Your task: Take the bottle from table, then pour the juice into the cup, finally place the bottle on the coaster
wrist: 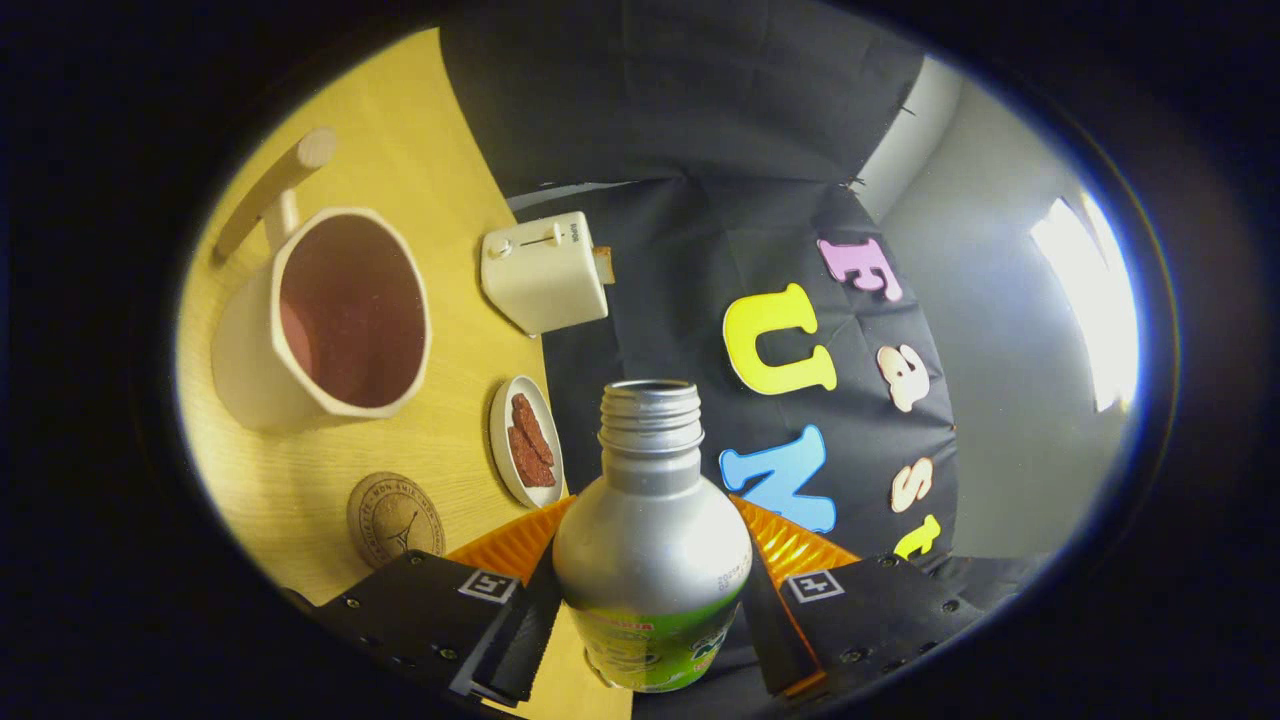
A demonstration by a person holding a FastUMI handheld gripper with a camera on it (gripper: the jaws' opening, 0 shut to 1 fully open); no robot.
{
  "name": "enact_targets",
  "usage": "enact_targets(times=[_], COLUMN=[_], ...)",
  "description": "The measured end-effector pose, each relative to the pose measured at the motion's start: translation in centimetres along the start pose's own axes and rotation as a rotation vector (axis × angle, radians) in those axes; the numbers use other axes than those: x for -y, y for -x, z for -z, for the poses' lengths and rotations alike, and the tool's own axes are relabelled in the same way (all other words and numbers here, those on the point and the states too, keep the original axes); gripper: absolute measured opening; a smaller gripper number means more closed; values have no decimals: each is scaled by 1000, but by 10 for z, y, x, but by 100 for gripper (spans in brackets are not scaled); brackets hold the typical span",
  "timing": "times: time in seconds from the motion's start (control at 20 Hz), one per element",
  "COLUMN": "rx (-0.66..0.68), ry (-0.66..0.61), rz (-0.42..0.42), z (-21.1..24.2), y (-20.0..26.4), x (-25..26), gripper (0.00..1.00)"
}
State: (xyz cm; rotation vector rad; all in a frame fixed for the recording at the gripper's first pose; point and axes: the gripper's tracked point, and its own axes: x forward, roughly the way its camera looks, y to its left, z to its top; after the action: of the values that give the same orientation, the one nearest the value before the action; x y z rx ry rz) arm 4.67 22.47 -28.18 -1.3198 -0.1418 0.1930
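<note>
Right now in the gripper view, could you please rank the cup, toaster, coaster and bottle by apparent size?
1. Bottle, clamped between the gripper fingers; nearness inflates it.
2. Cup.
3. Toaster.
4. Coaster.

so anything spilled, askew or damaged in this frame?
Nothing stands out. The gripper is shut on the uncapped silver metal bottle; the cream cup, round brown coaster and yellow wooden table show no spill.

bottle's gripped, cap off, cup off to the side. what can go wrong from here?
1. The bottle is uncapped and the view looks tilted; juice could spill before its mouth reaches the cup.
2. The gripper clamps smooth rounded metal, so the bottle might slip or twist while pouring.
3. The small plate of food and coaster lie near the cup, so drips could land there.
</note>
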Motion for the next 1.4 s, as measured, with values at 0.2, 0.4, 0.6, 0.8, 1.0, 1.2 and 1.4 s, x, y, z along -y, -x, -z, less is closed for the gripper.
enact_targets(times=[0.2,0.4,0.6,0.8,1.0,1.2,1.4], rx=[-8,-46,-77,-97,-118,-89,-96], ry=[-157,-316,-568,-813,-1082,-1344,-1406], rz=[-11,-82,-155,-199,-283,-310,-267], z=[10,23,32,38,38,37,45], y=[3,0,-3,-5,-7,-14,-22], x=[3,-10,-19,-19,-27,-16,-7], gripper=[82,82,82,82,82,82,82])
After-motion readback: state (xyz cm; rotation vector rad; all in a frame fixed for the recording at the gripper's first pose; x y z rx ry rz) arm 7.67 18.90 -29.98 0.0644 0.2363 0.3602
